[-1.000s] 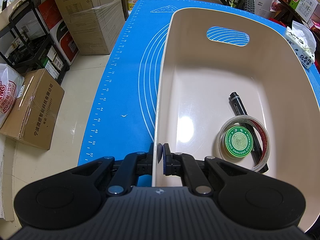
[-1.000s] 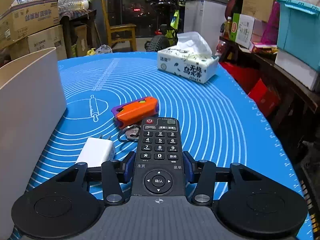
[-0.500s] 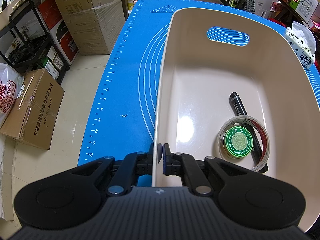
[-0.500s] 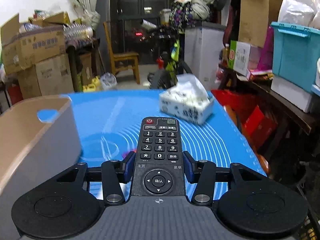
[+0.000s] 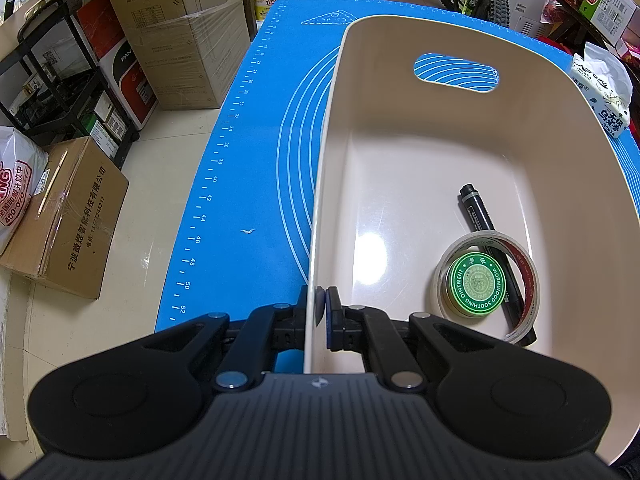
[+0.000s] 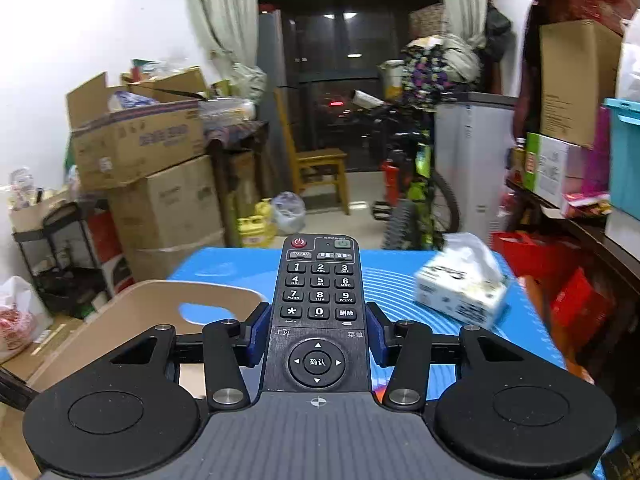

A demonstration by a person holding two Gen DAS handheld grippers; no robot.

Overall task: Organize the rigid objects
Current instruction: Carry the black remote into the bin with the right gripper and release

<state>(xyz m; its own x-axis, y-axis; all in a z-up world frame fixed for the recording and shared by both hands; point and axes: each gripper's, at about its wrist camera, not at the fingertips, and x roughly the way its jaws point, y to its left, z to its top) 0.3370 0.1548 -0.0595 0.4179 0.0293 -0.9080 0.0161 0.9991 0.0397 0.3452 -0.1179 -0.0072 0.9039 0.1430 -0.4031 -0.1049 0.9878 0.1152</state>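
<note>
Left wrist view: looks down into a beige bin [image 5: 460, 152] standing on a blue mat [image 5: 248, 184].
Left gripper [image 5: 318, 312]: its two fingers are pressed onto the near left wall of the bin, one finger outside and one inside, pinching the rim.
Bin contents: a black marker [image 5: 478, 212] lies on the floor at the right; its near end passes under a roll of tape [image 5: 486, 284], and a green tin [image 5: 476, 283] sits inside the roll.
Free floor: the left and far parts of the bin floor are bare.
Risk here: the grip is on one thin wall only, so I judge a knock could make the bin twist or slide on the mat.

Right wrist view: looks level across the room, high above the mat, with the bin low at the left.
Right gripper [image 6: 318, 336]: its blue pads [image 6: 256, 338] pinch a black remote [image 6: 318, 312] across its sides, buttons up, the far end pointing away.
Remote's place: held in the air, not yet in the bin.
Tissue box [image 6: 460, 286]: sits on the far right of the mat and looks blurred.
Risk here: the pads hold smooth narrow edges near the remote's middle, so it may pivot or slip if tilted fast.
Risk at the drop: released over the tape and tin, it would land crooked; the bare left floor looks safer.
Risk at the rim: it could clip the bin's right wall on the way across.
</note>
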